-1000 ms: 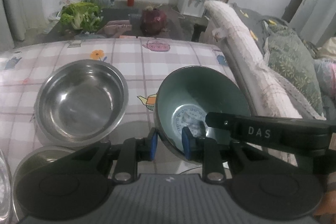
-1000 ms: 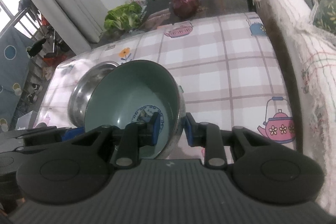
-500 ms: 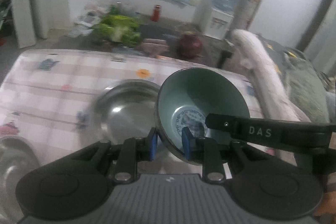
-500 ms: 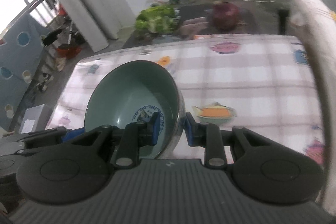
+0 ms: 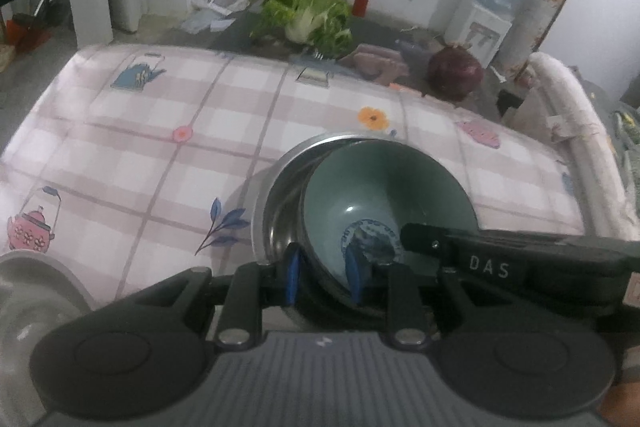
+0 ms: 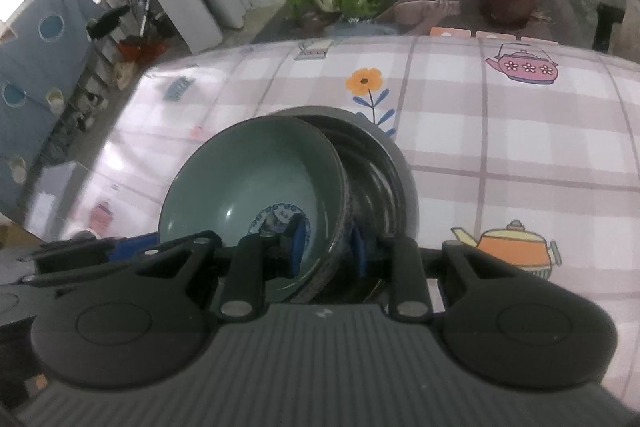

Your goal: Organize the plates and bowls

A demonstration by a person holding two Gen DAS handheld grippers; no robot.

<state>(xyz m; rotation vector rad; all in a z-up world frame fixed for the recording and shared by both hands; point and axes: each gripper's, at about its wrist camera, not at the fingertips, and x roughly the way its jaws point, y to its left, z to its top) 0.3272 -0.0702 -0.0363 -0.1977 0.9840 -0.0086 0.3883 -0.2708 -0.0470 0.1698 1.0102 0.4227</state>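
A green bowl (image 5: 384, 191) with a blue pattern on its bottom is held by both grippers, one on each side of its rim. My left gripper (image 5: 324, 275) is shut on the near left rim. My right gripper (image 6: 326, 251) is shut on the right rim of the same green bowl (image 6: 248, 179), and its black finger (image 5: 520, 255) crosses the left wrist view. The bowl hangs tilted over a steel bowl (image 5: 280, 183) on the table, overlapping its right side. In the right wrist view the steel bowl (image 6: 384, 163) shows behind the green one.
The table wears a checked cloth (image 5: 160, 131) with teapot and flower prints. Another steel vessel (image 5: 36, 291) sits at the near left edge. A padded chair back (image 5: 576, 131) flanks the right. Beyond the table lie greens (image 5: 308, 15), a red cabbage (image 5: 454, 73) and a water dispenser (image 5: 480, 23).
Both grippers carried the green bowl leftward across the table and a little down. It now hangs over the steel bowl, which earlier lay well to its left.
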